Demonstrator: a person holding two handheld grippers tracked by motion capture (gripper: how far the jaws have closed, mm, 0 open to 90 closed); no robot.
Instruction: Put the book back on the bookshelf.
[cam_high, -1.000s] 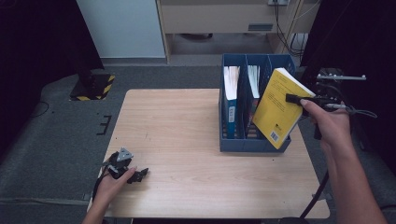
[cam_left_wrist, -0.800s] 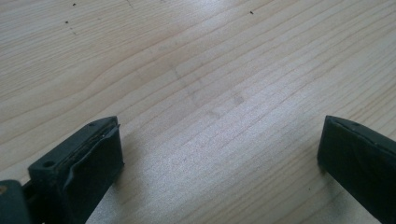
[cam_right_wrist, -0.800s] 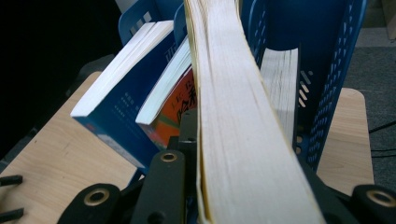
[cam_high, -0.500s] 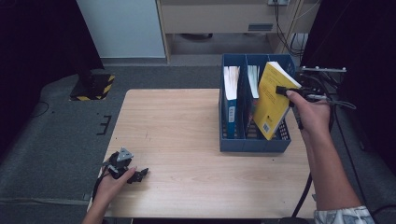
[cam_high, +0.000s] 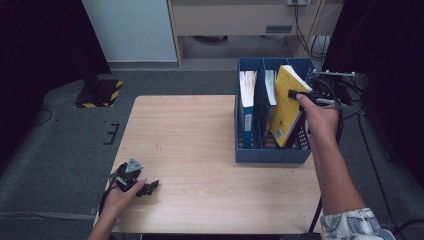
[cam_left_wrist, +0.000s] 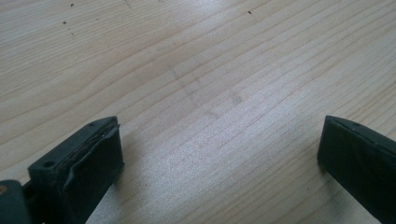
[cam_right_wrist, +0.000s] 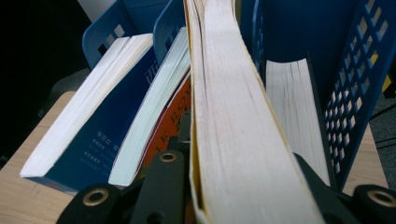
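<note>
A: Floor? Furniture?
B: Grey carpet floor (cam_high: 65, 150); light wooden table (cam_high: 200, 130); a yellow-black striped base (cam_high: 100, 92) off its far left corner.
A: Rear?
B: Pale panel (cam_high: 130, 30), beige cabinet (cam_high: 230, 15), cables (cam_high: 305, 30); dark sides.

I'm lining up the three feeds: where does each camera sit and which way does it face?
High view: above the table, looking down; both forearms show.
Left gripper view: on the left gripper, facing bare wood between open jaws.
Right gripper view: on the right gripper, along the clamped yellow book.
Shared: yellow book and blue file rack in high and right views.
</note>
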